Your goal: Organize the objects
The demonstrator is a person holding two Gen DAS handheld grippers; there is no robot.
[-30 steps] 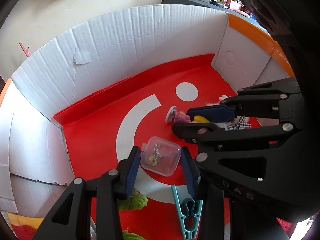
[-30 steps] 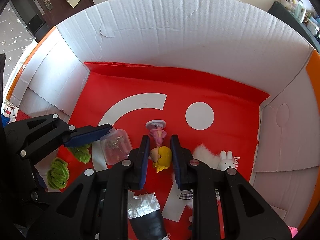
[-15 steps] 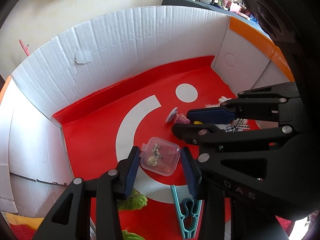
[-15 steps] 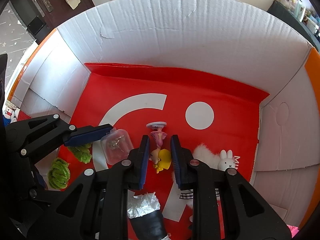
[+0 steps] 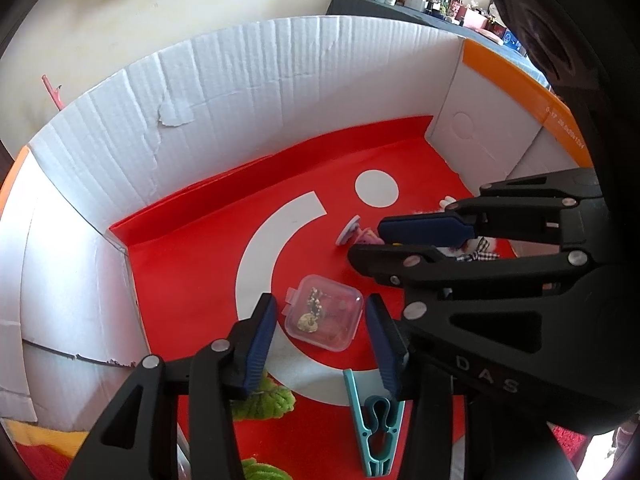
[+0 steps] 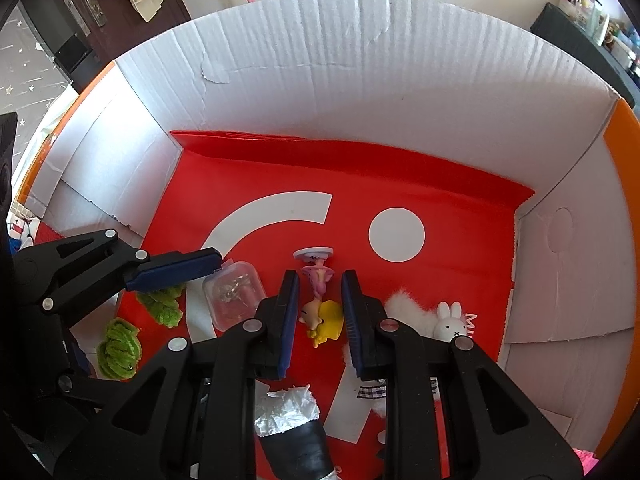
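Scattered toys lie on the red cardboard box floor (image 6: 248, 184): the left gripper (image 5: 320, 334) straddles, jaws apart, a clear square plastic case (image 5: 323, 312), while the right gripper (image 6: 318, 312), also spread, brackets a yellow-haired figurine (image 6: 322, 316), seemingly untouched, each lined up to pinch.

Two green yarn tufts (image 6: 160, 306) (image 6: 119, 349), one clear case (image 6: 234, 300), one figurine (image 6: 320, 308).

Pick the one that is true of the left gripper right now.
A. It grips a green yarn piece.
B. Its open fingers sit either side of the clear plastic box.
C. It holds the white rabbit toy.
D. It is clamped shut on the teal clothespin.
B: the left gripper is open, with its blue pads flanking the clear plastic box, which lies on the red floor of the cardboard box.
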